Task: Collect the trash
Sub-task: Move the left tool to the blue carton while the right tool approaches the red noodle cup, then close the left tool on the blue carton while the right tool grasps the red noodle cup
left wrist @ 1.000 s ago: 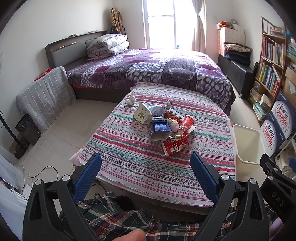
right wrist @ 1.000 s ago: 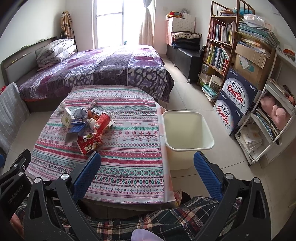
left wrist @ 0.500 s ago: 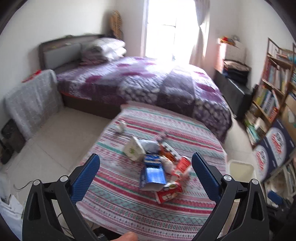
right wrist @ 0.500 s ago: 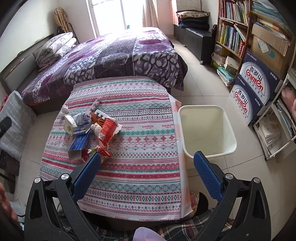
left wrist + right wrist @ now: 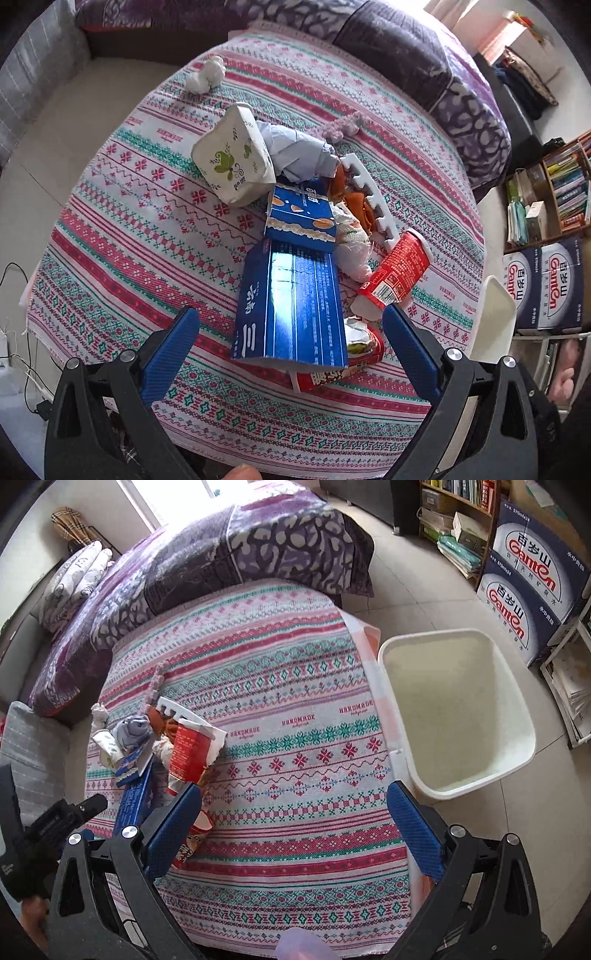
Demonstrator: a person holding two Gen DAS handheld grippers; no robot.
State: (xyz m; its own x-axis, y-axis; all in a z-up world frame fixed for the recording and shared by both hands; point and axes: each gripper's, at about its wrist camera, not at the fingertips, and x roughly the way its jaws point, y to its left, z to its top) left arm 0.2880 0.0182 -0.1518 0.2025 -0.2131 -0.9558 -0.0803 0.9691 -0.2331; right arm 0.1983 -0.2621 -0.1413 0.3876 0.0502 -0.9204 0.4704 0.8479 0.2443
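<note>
A pile of trash lies on the patterned tablecloth (image 5: 129, 229): a long blue carton (image 5: 291, 306), a smaller blue box (image 5: 301, 218), a red cup (image 5: 395, 273), a red snack wrapper (image 5: 343, 369), a white tissue pack (image 5: 232, 158), grey crumpled paper (image 5: 295, 155) and a white tissue ball (image 5: 205, 75). My left gripper (image 5: 290, 343) is open and hovers just above the long blue carton, its fingers either side of it. My right gripper (image 5: 293, 827) is open and empty above the bare cloth, right of the pile (image 5: 184, 753). The cream bin (image 5: 458, 712) stands on the floor right of the table.
A bed with a purple quilt (image 5: 221, 561) lies beyond the table. Ganten water boxes (image 5: 532, 572) and bookshelves (image 5: 554, 192) stand at the right. A grey covered chair (image 5: 29, 753) is left of the table. Cables lie on the floor at left (image 5: 14, 332).
Both grippers have moved forward and down over the table. The left one has closed in on the trash pile and now straddles the long blue carton. Both stayed open.
</note>
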